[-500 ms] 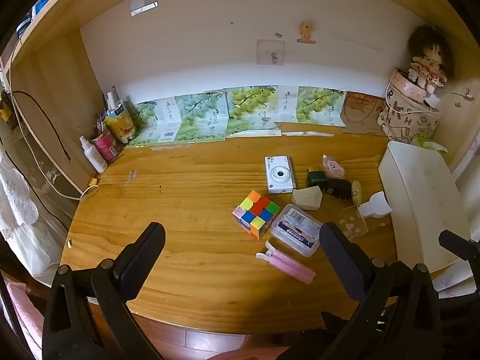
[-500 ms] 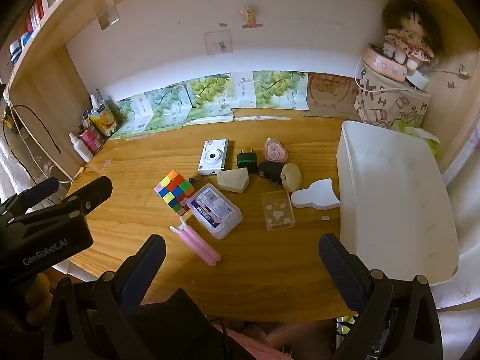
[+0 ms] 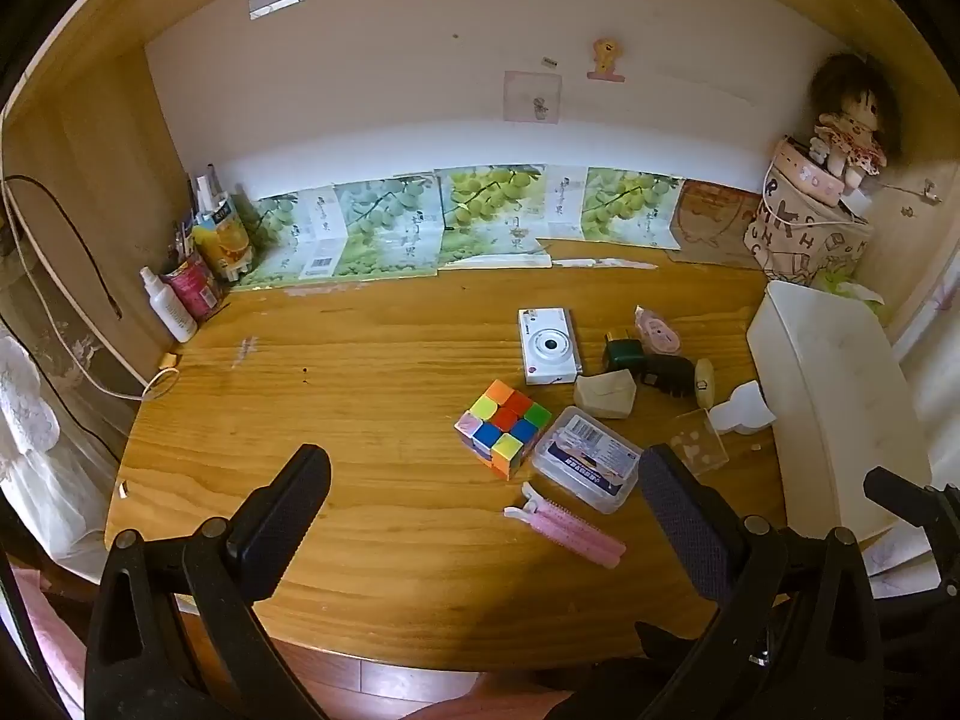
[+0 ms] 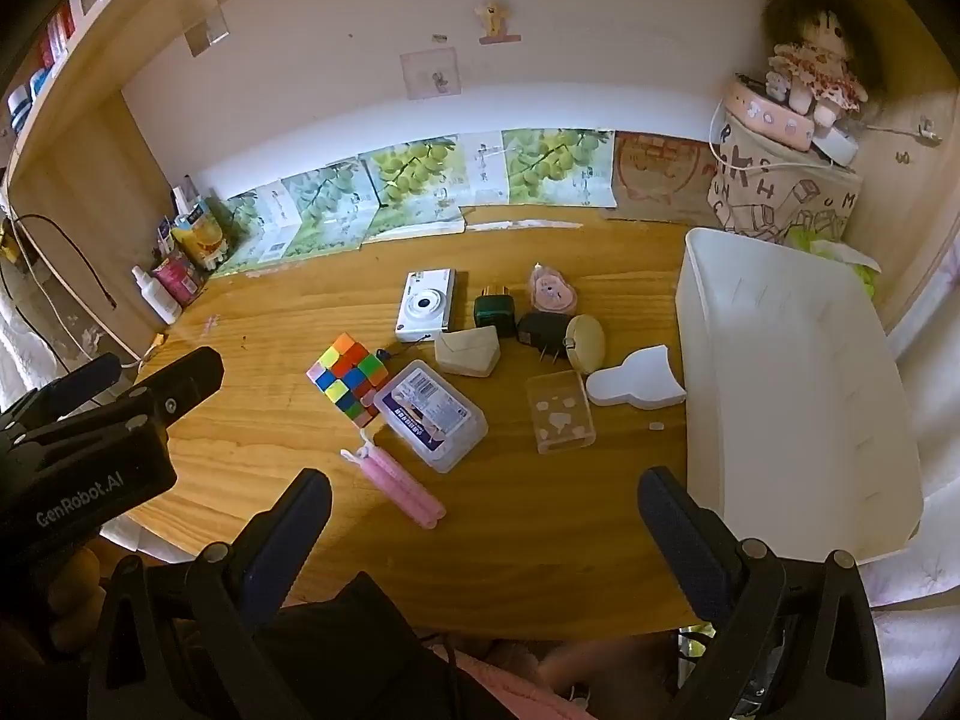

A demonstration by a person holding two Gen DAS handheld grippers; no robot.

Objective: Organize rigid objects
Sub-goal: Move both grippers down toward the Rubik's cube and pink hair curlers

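**Two hand-held grippers poised over scattered objects on a wooden tabletop**

Left wrist view: the left gripper [image 3: 483, 495] hangs above the near edge of the tabletop [image 3: 336, 396], its fingers spread wide and holding nothing. Beyond and between its fingertips lie the pink hair clip [image 3: 567, 527], nearest the near edge, then the multicoloured puzzle cube [image 3: 503, 426] touching the clear lidded box [image 3: 586, 459]. Farther toward the back edge is the white camera [image 3: 549, 345], lens up.

Right wrist view: the right gripper [image 4: 483, 495] is likewise released, jaws far apart, touching no object. The same cluster lies ahead of it, the hair clip [image 4: 397, 485] just beyond its left finger. Right of the cube [image 4: 347, 378] and lidded box [image 4: 431, 415] are a beige wedge-shaped piece [image 4: 468, 351], a small clear case [image 4: 561, 412], a white bottle-shaped piece [image 4: 636, 387], a green plug [image 4: 495, 312], a black plug adapter [image 4: 543, 333], a beige oval item [image 4: 586, 343] and a pink heart-shaped item [image 4: 552, 291]. A white bin [image 4: 780, 372] occupies the right edge of the tabletop, just beside the white piece. The left gripper's body [image 4: 108, 438] shows at the left of this view, over the near left edge.

At the back left corner stand a white spray bottle [image 3: 170, 306] and cartons [image 3: 219, 234]; a doll [image 3: 852, 126] sits at the back right corner.
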